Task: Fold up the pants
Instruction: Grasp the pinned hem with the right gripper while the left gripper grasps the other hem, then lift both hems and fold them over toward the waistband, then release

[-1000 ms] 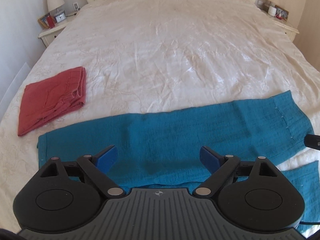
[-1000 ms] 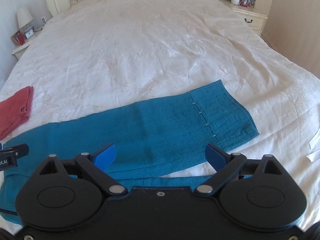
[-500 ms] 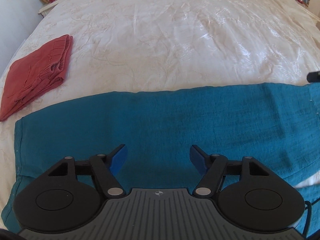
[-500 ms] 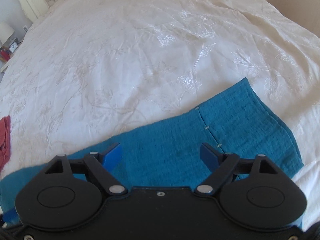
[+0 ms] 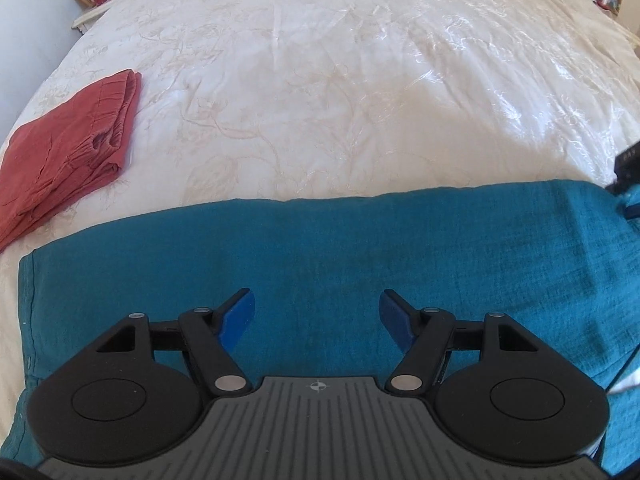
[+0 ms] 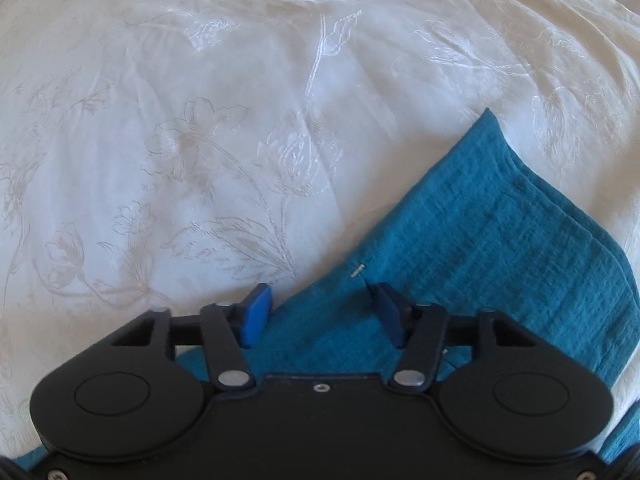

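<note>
The blue fingers point(image 5: 240, 316) of the left gripper point(image 5: 317, 314) stand well apart, with nothing pressed between them, and the teal pants point(image 5: 340, 252) lie flat on the bed directly below and in front of them. These jaws have just been closing a little, but the cloth under them looks smooth and not pinched. In the right wrist view the right gripper point(image 6: 320, 310) has its jaws closer together, and they have just been closing; the far edge of the teal pants point(image 6: 480, 240) passes between the two fingers point(image 6: 254, 314), the left finger over the white cover and the right one over the cloth. Whether the pads already press the fabric, I cannot tell. The end of the pants with its stitched hem lies to the right of this gripper and points away from it. In the left wrist view the pants stretch across the near part of the bedspread point(image 5: 340, 80), from left to right. A folded red garment point(image 5: 68, 152) lies on the cover at the left, well apart from the pants. A nightstand point(image 5: 96, 4) with a small clock stands beside the bed at the far left.
</note>
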`<move>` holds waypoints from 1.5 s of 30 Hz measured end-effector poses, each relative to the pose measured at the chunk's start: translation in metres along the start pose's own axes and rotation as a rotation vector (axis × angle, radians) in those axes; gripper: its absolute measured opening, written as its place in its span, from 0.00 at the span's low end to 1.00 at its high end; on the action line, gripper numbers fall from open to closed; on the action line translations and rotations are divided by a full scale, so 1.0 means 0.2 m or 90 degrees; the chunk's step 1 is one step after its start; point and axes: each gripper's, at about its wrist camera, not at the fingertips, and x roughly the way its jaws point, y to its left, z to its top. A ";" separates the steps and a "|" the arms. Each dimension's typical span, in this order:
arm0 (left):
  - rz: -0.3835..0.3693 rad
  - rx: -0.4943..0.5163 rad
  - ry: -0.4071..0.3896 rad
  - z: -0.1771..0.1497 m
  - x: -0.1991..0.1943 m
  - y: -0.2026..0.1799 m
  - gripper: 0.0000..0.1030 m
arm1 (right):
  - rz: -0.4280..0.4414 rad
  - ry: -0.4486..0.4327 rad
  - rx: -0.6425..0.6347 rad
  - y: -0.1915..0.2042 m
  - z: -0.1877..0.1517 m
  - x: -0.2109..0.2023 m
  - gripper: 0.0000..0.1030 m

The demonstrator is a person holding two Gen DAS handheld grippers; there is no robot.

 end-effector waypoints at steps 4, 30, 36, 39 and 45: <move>-0.026 -0.012 -0.005 0.07 0.00 0.01 0.66 | 0.064 0.015 0.020 -0.15 -0.09 -0.08 0.19; -0.071 -0.132 0.152 0.35 0.41 0.04 0.59 | 0.120 0.013 0.024 -0.41 -0.34 -0.27 0.19; -0.069 -0.147 0.116 0.30 0.27 0.09 0.08 | 0.127 -0.001 0.020 -0.42 -0.36 -0.34 0.19; -0.061 -0.115 0.066 0.25 0.06 0.09 0.08 | 0.137 -0.018 0.017 -0.46 -0.40 -0.45 0.19; -0.055 -0.067 -0.026 0.06 -0.37 0.07 0.08 | 0.148 -0.059 0.012 -0.56 -0.57 -0.76 0.19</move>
